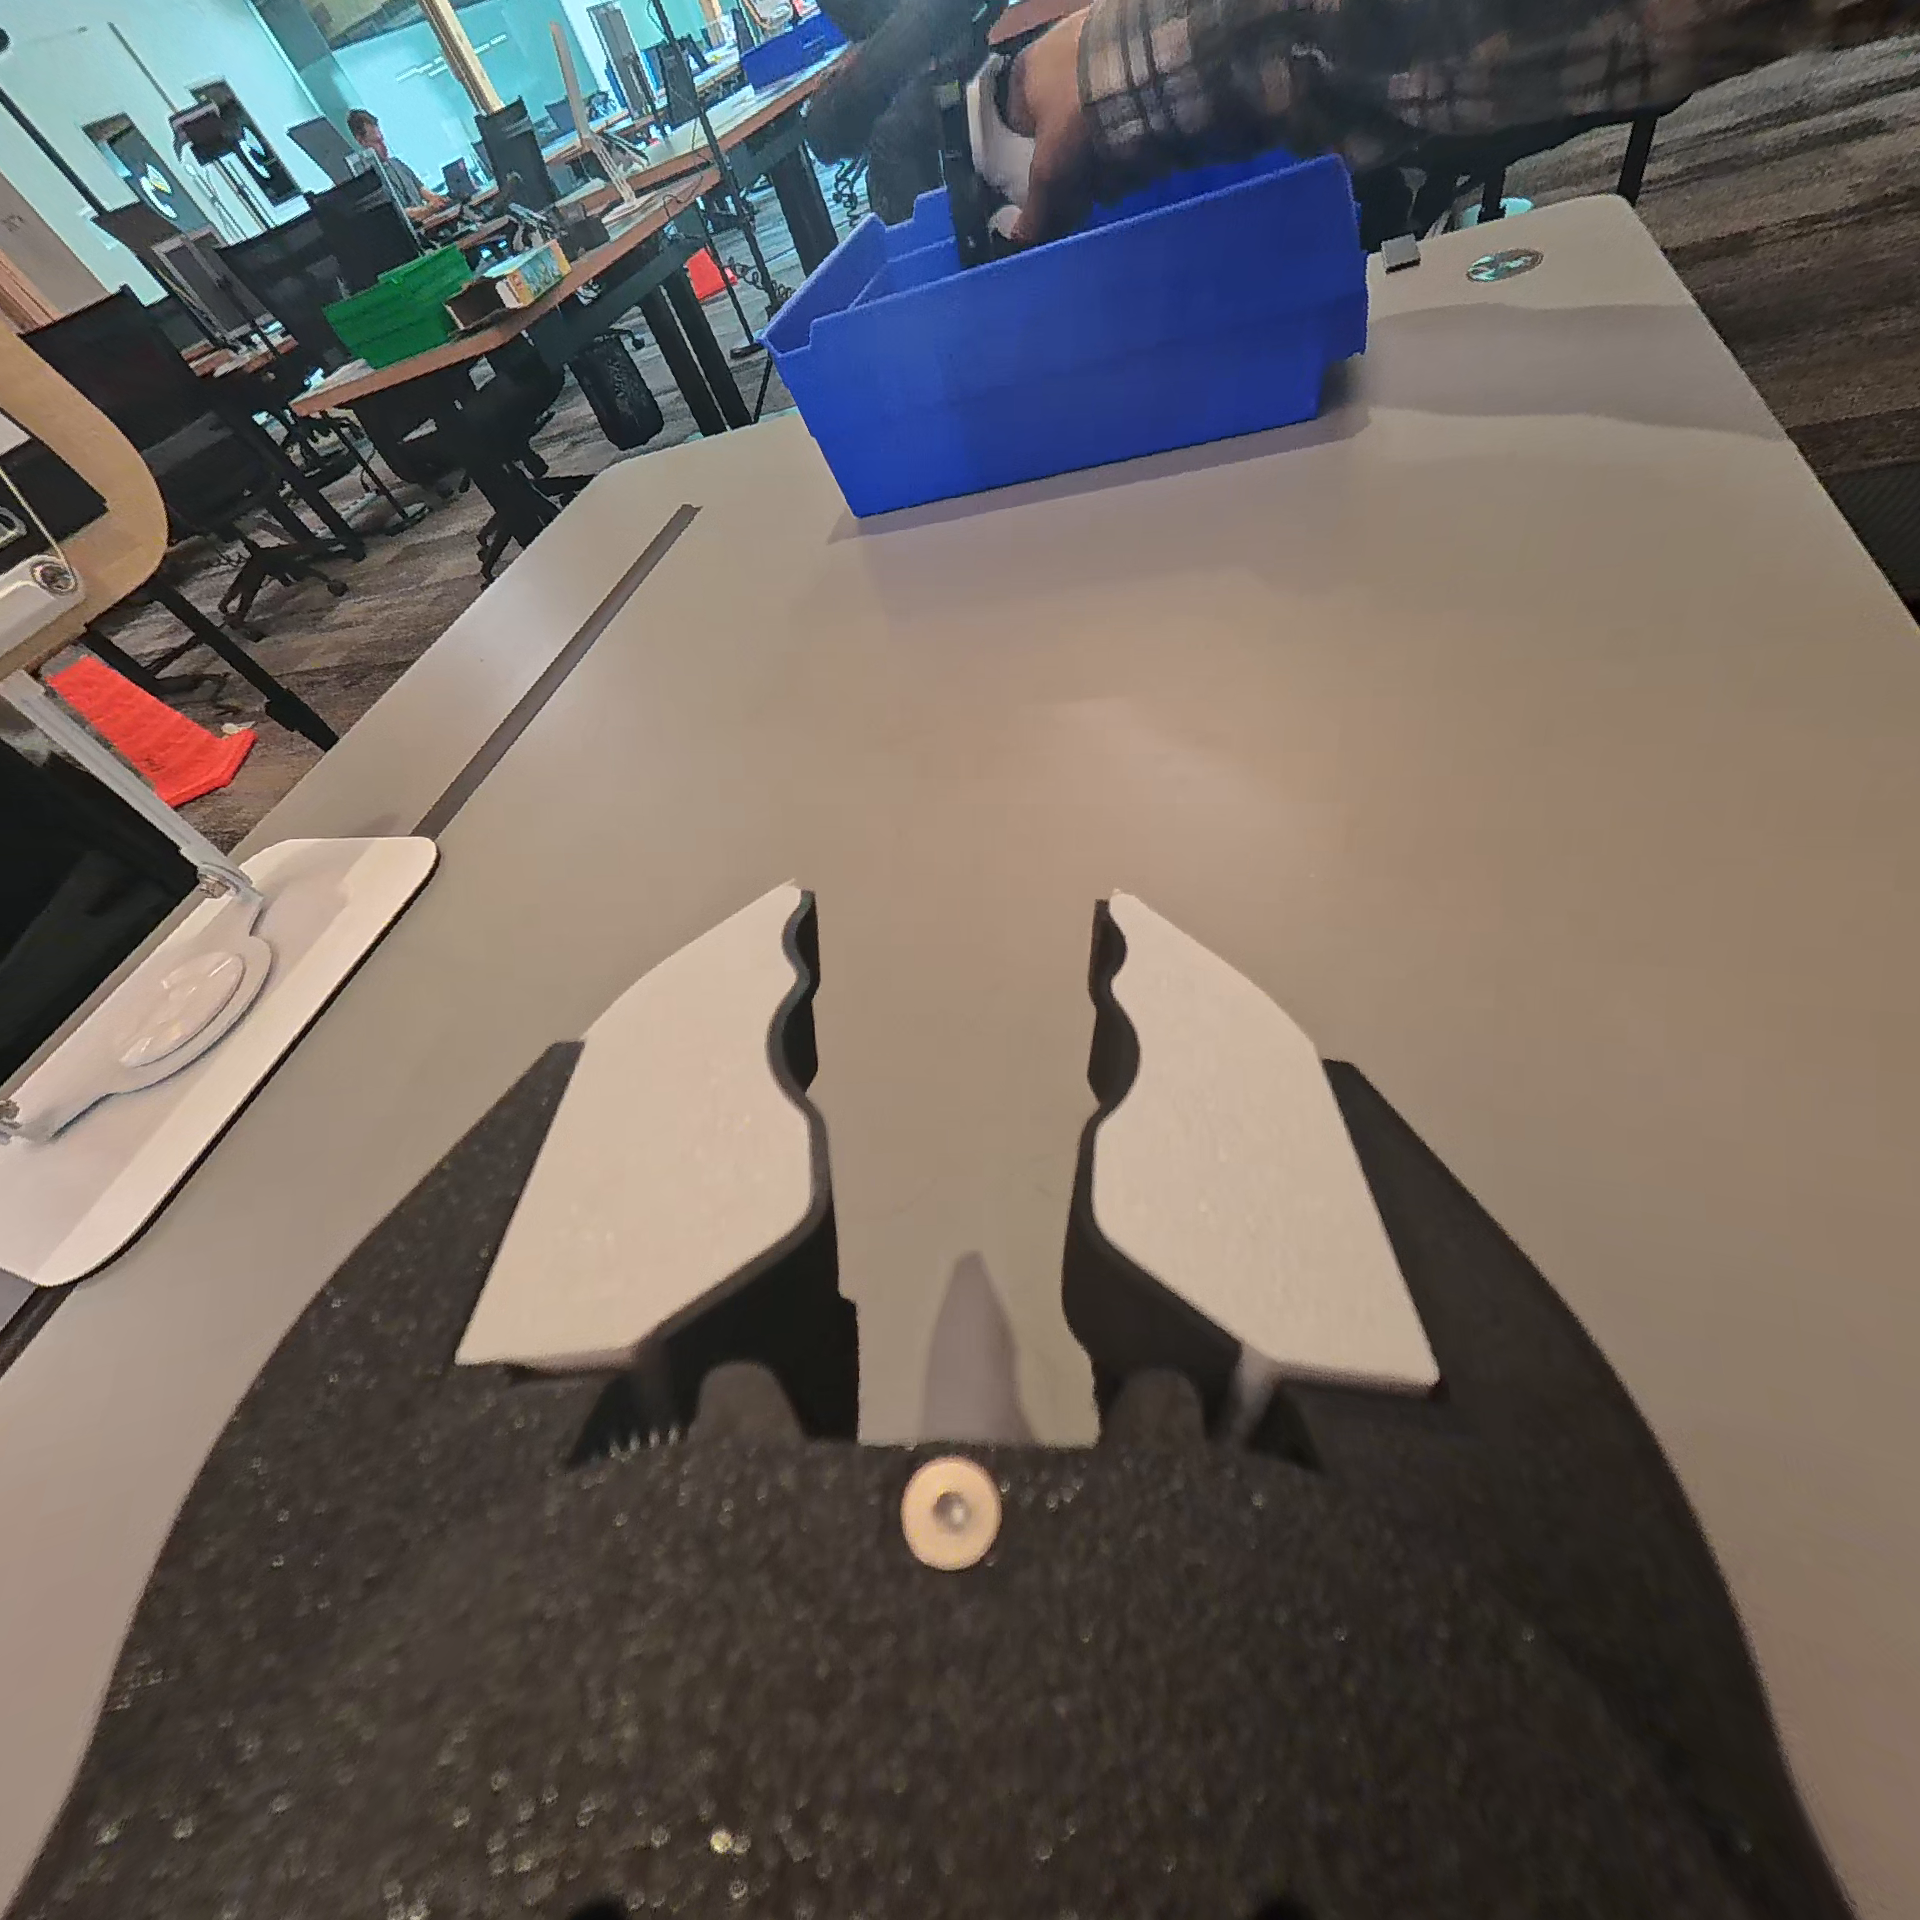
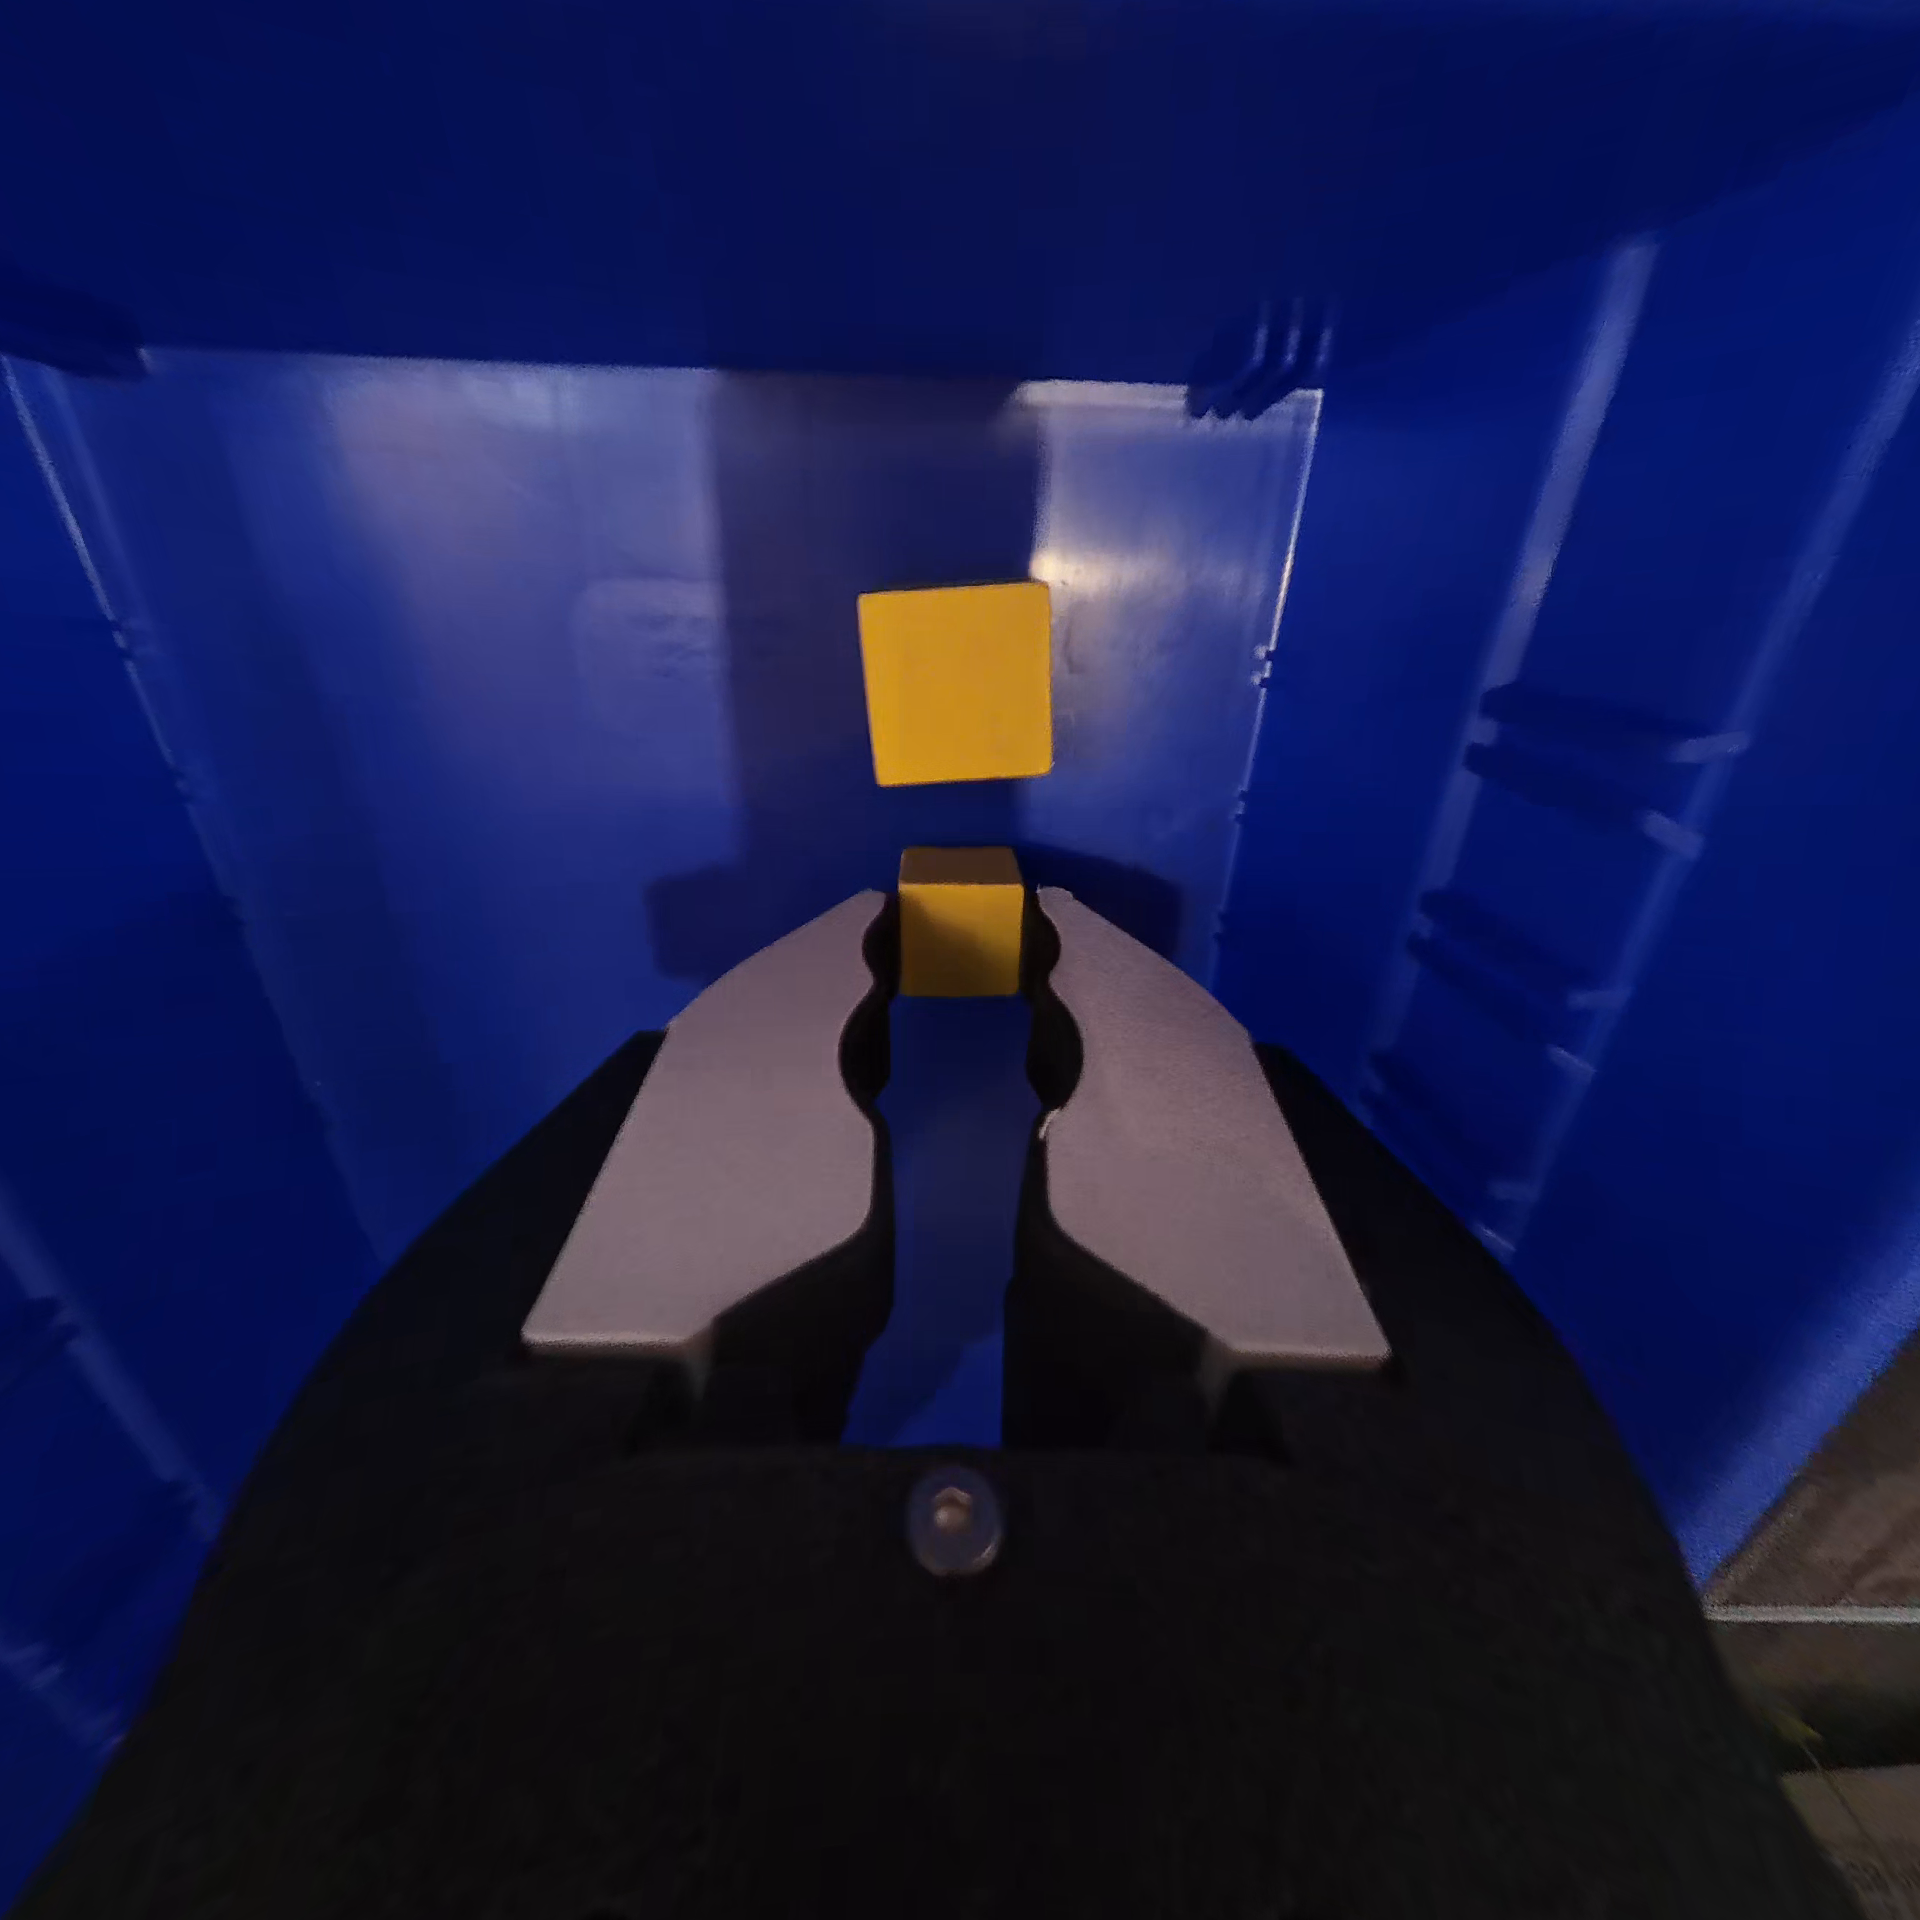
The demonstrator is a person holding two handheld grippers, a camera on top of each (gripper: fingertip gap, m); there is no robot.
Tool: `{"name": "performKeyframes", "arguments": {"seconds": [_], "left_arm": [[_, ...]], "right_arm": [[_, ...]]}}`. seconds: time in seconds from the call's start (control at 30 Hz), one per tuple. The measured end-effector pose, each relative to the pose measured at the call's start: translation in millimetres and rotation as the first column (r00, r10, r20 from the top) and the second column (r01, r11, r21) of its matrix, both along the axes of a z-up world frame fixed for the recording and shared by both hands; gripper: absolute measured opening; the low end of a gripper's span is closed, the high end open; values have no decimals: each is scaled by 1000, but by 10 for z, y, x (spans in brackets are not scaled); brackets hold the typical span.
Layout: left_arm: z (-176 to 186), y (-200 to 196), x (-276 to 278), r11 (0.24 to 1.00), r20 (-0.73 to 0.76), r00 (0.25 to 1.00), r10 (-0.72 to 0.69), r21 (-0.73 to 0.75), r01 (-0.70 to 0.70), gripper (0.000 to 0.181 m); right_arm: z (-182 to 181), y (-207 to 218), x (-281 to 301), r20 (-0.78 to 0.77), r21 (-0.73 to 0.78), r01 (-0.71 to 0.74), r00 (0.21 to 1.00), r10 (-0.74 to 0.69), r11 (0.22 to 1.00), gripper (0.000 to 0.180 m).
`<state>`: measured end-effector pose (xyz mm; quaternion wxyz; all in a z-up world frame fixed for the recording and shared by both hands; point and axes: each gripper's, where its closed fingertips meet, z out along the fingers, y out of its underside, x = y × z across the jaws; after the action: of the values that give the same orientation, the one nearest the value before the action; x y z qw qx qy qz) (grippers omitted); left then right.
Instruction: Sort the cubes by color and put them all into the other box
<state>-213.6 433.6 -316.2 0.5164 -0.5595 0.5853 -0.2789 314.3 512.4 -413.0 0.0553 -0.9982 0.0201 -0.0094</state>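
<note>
In the right wrist view my right gripper [image 2: 958, 920] is shut on a small yellow cube [image 2: 958, 930] held between its fingertips, inside a blue box [image 2: 416, 727]. A second yellow cube [image 2: 956, 684] lies on the box floor just beyond the held one. In the left wrist view my left gripper [image 1: 956, 925] is open and empty, low over the grey table [image 1: 1247, 727]. Two blue boxes [image 1: 1091, 384] stand side by side at the table's far end. The right gripper [image 1: 977, 197], held by a hand with a plaid sleeve, reaches down into them.
A white stand base [image 1: 208, 1018] with a metal arm sits at the table's left edge. A dark groove [image 1: 582, 665] runs along the left of the table. Desks, chairs, green bins [image 1: 405, 312] and orange cones [image 1: 156, 727] fill the room beyond.
</note>
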Motion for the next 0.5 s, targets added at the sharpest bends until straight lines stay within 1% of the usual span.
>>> {"name": "performKeyframes", "arguments": {"seconds": [0.13, 0.17, 0.2, 0.3, 0.4, 0.5], "left_arm": [[-8, 9, 1, 1000, 2, 1000, 2, -7, -2, 50], [-10, 14, -1, 1000, 0, 1000, 4, -7, -4, 50], [-9, 14, -3, 1000, 0, 1000, 5, -5, -5, 50], [12, 15, -10, 1000, 3, 1000, 9, 1, -9, 50], [36, 20, -23, 1000, 8, 1000, 14, 6, -14, 50], [65, 22, -35, 1000, 13, 1000, 20, 15, -20, 50]], "right_arm": [[1, -5, 30, 20, 8, -10, 1000, 10, 1000, 22], [3, -7, 32, 22, 9, -12, 1000, 12, 1000, 24], [9, -6, 40, 29, 11, -11, 1000, 11, 1000, 34], [87, -21, 32, 34, 20, -11, 999, 11, 1000, 46], [272, -48, -18, 31, 37, -17, 999, 16, 999, 47], [553, -68, -93, 38, 73, -23, 999, 21, 997, 49]]}}
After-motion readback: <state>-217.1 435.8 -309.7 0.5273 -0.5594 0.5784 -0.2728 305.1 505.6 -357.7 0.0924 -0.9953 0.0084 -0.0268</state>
